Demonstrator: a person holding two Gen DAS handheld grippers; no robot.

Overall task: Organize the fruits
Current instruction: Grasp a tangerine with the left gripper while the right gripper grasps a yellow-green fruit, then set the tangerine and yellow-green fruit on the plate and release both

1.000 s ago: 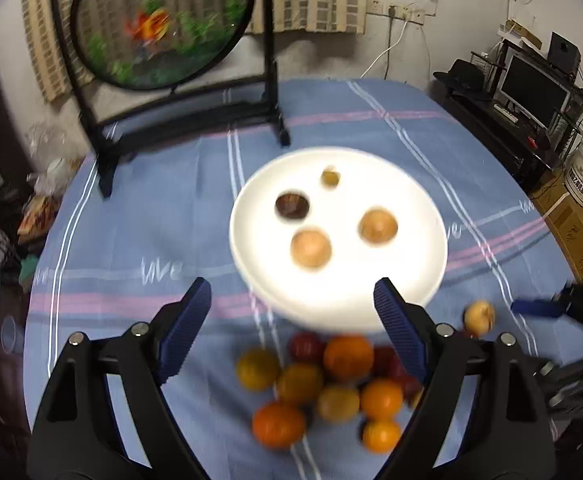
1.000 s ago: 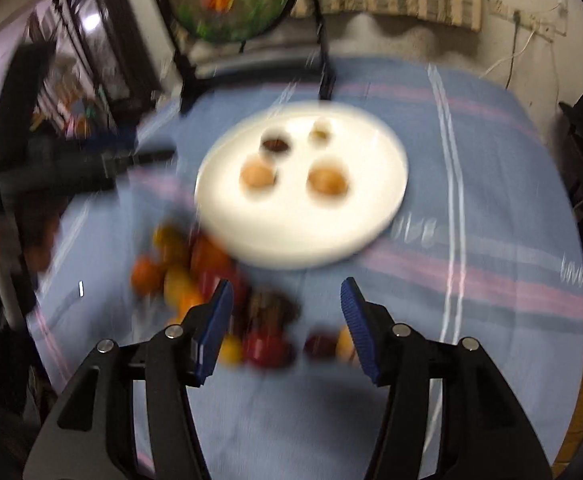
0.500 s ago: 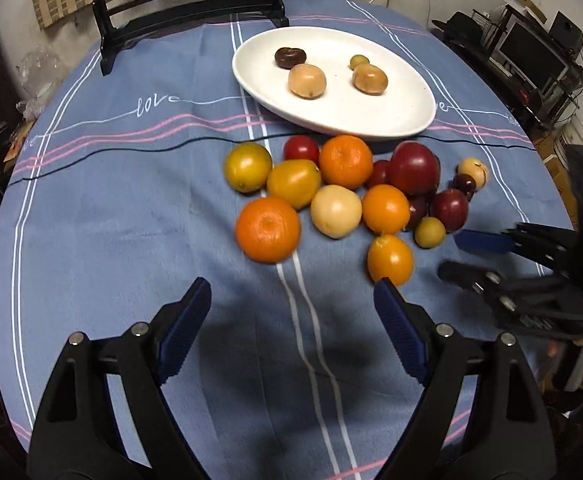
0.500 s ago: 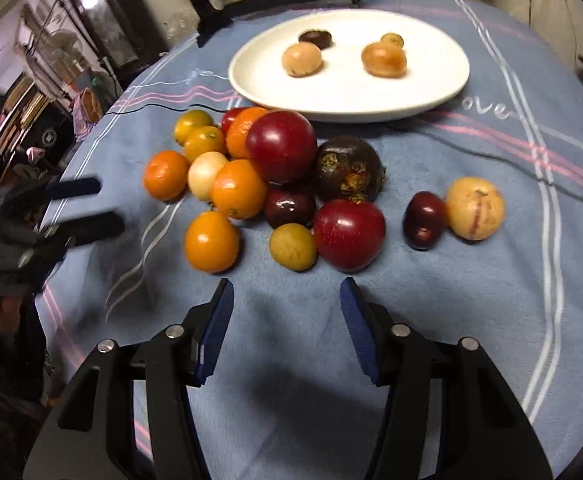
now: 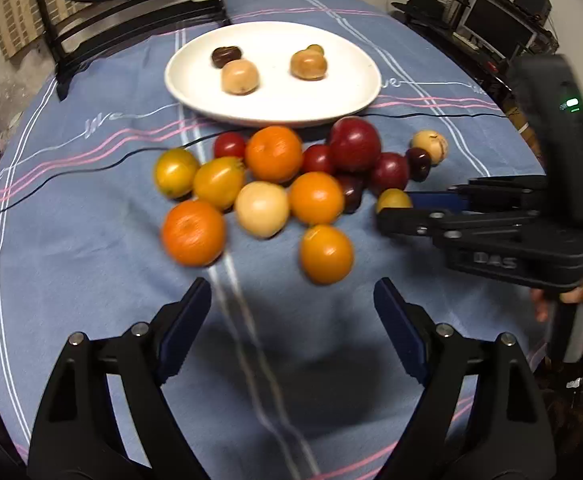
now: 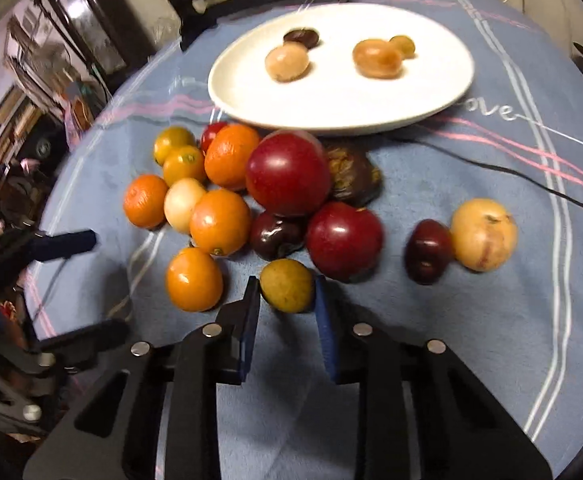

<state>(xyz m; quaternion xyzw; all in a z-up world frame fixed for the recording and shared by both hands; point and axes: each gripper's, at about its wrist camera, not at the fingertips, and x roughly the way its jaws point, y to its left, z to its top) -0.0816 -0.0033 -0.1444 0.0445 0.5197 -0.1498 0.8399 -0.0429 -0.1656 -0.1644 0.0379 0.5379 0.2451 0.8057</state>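
- Right wrist view: the right gripper (image 6: 286,292) is seen with its jaws just closed in around a small olive-yellow fruit (image 6: 287,285), which half a second ago lay free ahead of jaws standing wider apart; both pads now appear to press its sides.
- The fruit is still down on the blue cloth of the counter (image 6: 471,320), at the near edge of the loose pile, just beside a red apple (image 6: 344,240) and an orange (image 6: 194,279).
- Left wrist view: the left gripper (image 5: 291,320) is held with its jaws spread wide and nothing between them; since a second ago the pile has been brought much nearer to it, and an orange (image 5: 326,254) now lies just ahead.
- The white plate (image 5: 347,96) beyond the pile carries four small fruits, as it did earlier, so most of the sorting is judged still undone.
- The grasp is judged to be complete; a lift and a carry toward the plate would be expected next, with some risk of nudging the neighbouring apple.
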